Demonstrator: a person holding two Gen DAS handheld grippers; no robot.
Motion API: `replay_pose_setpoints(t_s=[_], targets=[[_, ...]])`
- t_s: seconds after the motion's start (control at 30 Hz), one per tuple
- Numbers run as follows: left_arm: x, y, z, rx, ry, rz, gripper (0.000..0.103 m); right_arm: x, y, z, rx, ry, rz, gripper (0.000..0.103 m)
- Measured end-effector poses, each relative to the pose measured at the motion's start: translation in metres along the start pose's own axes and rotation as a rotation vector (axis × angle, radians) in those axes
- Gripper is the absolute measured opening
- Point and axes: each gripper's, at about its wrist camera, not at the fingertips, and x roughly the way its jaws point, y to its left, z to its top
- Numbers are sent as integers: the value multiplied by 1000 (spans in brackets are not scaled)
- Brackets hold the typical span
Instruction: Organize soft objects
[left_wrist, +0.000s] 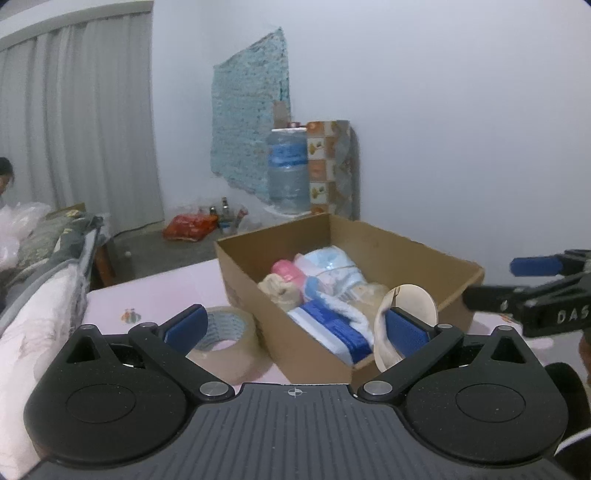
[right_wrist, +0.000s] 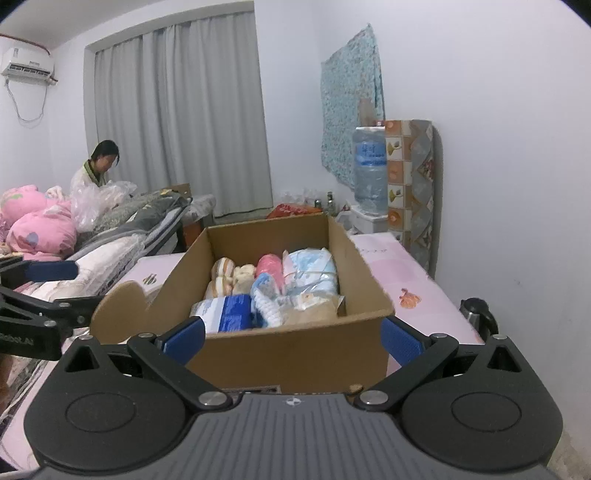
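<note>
Both the left gripper (left_wrist: 295, 328) and right gripper (right_wrist: 293, 338) stand with fingers apart, empty — nudging the packed cardboard box (right_wrist: 295, 354) could slide it off the tabletop (right_wrist: 424, 280).

My left gripper (left_wrist: 295, 328) points slightly downward, jaws spread wide, nothing pressed between the pads. My right gripper (right_wrist: 293, 338) sits alongside at a similar downward tilt, jaws likewise apart, empty.
</note>
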Motion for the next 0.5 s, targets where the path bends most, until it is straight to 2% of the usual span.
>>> replay_pose_setpoints(t_s=[0.17,0.33,0.5], targets=[[6,1,0,17,12,-13,103,-5,-4,6,11,-26,-6,27],[7,11,1,-23,8,13,103,-7,-2,9,3,-43,-21,27],[11,10,0,-30,35,-35,103,-6,0,8,26,-40,2,27]])
